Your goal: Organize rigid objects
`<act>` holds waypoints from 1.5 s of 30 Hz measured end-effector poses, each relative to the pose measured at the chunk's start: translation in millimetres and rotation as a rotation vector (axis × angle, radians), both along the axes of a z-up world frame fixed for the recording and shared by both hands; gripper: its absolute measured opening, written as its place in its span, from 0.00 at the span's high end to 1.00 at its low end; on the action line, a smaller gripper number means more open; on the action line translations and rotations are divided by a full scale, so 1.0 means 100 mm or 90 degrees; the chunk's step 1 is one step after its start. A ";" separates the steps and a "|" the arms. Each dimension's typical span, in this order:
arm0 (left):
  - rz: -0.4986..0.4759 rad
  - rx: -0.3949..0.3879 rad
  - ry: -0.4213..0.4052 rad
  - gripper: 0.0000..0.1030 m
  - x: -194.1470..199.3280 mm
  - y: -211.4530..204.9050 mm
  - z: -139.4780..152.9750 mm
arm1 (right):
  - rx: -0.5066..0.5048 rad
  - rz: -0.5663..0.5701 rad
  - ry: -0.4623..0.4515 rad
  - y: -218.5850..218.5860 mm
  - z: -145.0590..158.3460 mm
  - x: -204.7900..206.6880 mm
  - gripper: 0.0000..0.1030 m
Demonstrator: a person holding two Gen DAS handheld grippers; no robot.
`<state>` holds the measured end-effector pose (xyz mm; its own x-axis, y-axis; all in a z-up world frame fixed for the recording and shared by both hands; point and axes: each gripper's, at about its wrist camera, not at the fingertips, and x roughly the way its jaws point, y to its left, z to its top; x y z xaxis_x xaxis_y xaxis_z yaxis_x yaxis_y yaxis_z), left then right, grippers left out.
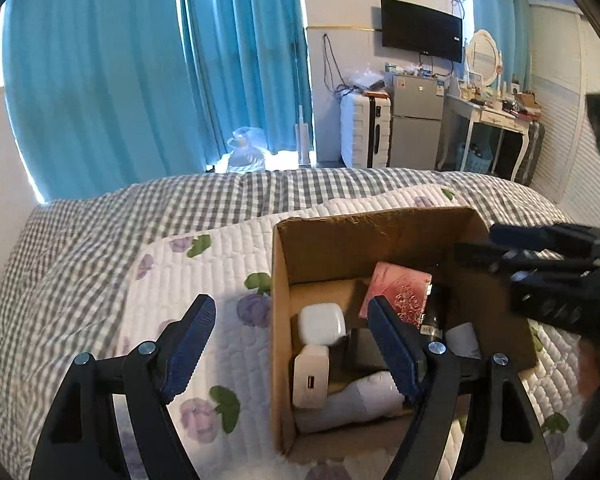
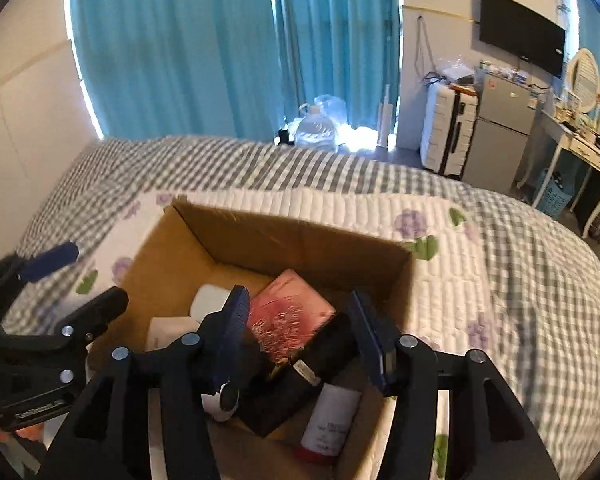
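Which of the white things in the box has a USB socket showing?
The flat white charger block, by the box's left wall. The rounded white case behind it shows no socket.

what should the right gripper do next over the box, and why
Probably lift the right gripper straight up out of the cardboard box. Its jaws stand open with nothing pressed between them, and the pink case and white bottle already lie inside, so it looks finished there.

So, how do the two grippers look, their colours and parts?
Both the left gripper and right gripper have black plastic linkage arms joined by round silver bolts, and flat dark blue ribbed finger pads. No cables, markings or sleeves show.
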<state>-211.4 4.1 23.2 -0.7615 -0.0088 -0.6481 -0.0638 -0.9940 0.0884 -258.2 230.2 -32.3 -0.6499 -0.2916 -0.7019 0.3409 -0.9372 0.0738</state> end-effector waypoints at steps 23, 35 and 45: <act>-0.037 0.004 0.224 0.00 1.96 -0.03 1.62 | 0.071 -0.132 0.235 0.26 1.79 2.39 0.08; -0.004 0.015 0.275 0.00 2.09 0.03 0.94 | 0.002 -0.158 0.276 0.40 1.17 2.59 0.00; -0.002 0.009 0.231 0.00 1.86 0.12 0.06 | 0.024 -0.172 0.293 0.39 0.07 2.33 0.00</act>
